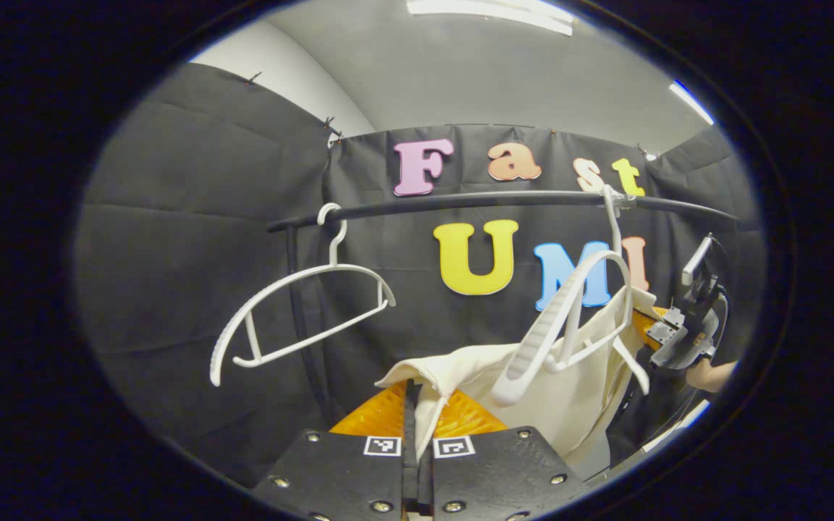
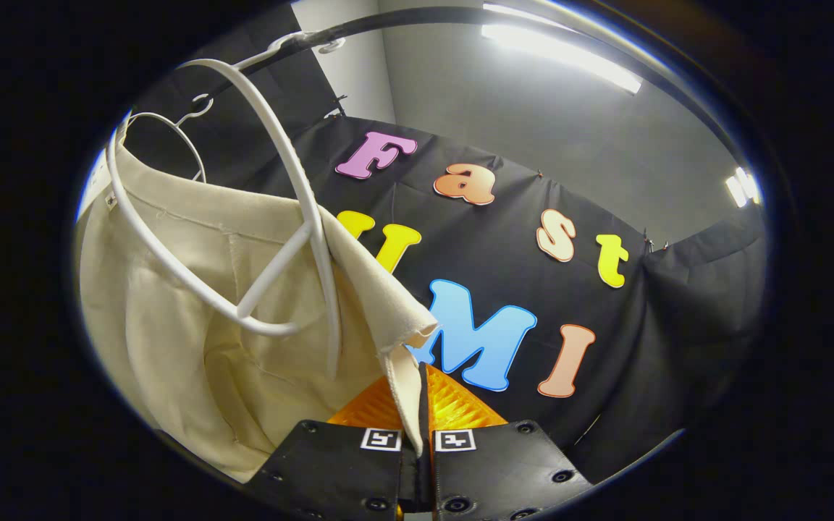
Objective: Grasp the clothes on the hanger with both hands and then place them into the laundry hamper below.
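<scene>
Closest to the lens in the left gripper view, the left gripper has its two ridged fingers pressed together on a corner of the cream woven cloth garment, the fabric edge running down the slit between them. In the right gripper view the right gripper is likewise closed on another corner of that garment, a folded strip of cloth hanging down between its fingers. The garment is stretched between the two grippers, partly draped over the white plastic hanger, whose hook sits on the black horizontal rail; this hanger is tilted, with its curved ribbed shoulder lying across the cloth. The left gripper view also takes in the right gripper from outside, far to the right beside the garment, with the person's hand behind it, and a second white plastic hanger, bare, hanging farther left on the rail. The right gripper view gives the garment's stitched seams and the hanger's thin looped bars close up.
</scene>
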`<control>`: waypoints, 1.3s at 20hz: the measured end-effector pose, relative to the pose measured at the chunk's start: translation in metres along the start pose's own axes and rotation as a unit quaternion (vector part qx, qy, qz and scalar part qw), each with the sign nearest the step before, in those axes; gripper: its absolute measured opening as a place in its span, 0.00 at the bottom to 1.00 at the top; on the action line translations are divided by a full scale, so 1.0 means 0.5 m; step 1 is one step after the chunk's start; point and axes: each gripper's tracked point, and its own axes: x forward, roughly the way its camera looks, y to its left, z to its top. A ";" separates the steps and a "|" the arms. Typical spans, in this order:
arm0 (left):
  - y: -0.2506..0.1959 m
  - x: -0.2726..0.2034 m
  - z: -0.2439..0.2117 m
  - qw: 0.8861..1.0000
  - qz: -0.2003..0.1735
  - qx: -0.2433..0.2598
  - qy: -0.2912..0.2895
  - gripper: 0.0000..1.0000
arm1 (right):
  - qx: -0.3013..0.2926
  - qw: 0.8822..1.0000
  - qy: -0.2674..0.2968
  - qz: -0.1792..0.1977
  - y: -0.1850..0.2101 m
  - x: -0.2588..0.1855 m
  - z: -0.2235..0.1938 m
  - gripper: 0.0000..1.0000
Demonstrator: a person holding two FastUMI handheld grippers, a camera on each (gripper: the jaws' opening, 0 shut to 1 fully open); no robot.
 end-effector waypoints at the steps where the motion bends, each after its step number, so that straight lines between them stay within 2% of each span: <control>1: 0.004 -0.005 -0.014 1.000 0.000 -0.009 0.006 0.01 | 0.002 1.000 0.007 0.004 0.008 0.003 -0.016 0.03; 6: -0.036 -0.009 -0.071 1.000 0.001 -0.008 0.024 0.01 | 0.013 0.999 0.042 0.015 0.018 -0.011 -0.073 0.03; 13: -0.075 -0.038 -0.118 0.998 0.009 -0.034 0.045 0.01 | 0.028 0.996 0.076 0.032 0.012 -0.062 -0.142 0.03; 19: -0.093 -0.128 -0.119 0.998 0.031 -0.030 0.041 0.01 | 0.048 0.995 0.071 0.046 -0.016 -0.142 -0.156 0.03; 26: -0.120 -0.208 -0.091 0.996 0.076 -0.043 0.018 0.01 | 0.100 0.989 0.057 0.091 -0.047 -0.236 -0.123 0.03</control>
